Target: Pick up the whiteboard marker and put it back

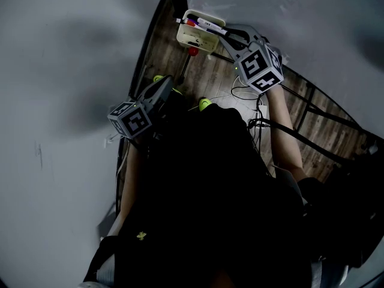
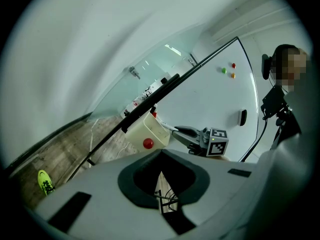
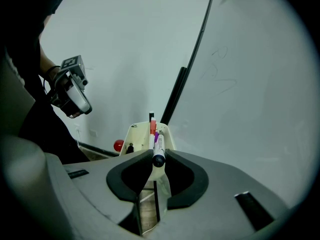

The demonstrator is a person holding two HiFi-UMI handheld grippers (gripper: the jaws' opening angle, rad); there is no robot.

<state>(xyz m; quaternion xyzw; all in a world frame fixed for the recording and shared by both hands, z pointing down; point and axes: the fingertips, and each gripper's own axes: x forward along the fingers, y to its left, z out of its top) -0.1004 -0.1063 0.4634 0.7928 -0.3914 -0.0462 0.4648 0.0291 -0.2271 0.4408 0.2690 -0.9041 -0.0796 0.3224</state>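
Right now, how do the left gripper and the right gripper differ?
The right gripper clamps a whiteboard marker in its fingers; the left gripper has its fingers shut on nothing. The right gripper is up at the cream tray; the left gripper hangs back from it. Both carry a cube with square markers.

Marker over tray, perhaps inside

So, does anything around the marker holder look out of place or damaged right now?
Nothing stands out. The right gripper is shut on the whiteboard marker, which points straight at the cream holder where other markers lie; nothing looks spilled or broken.
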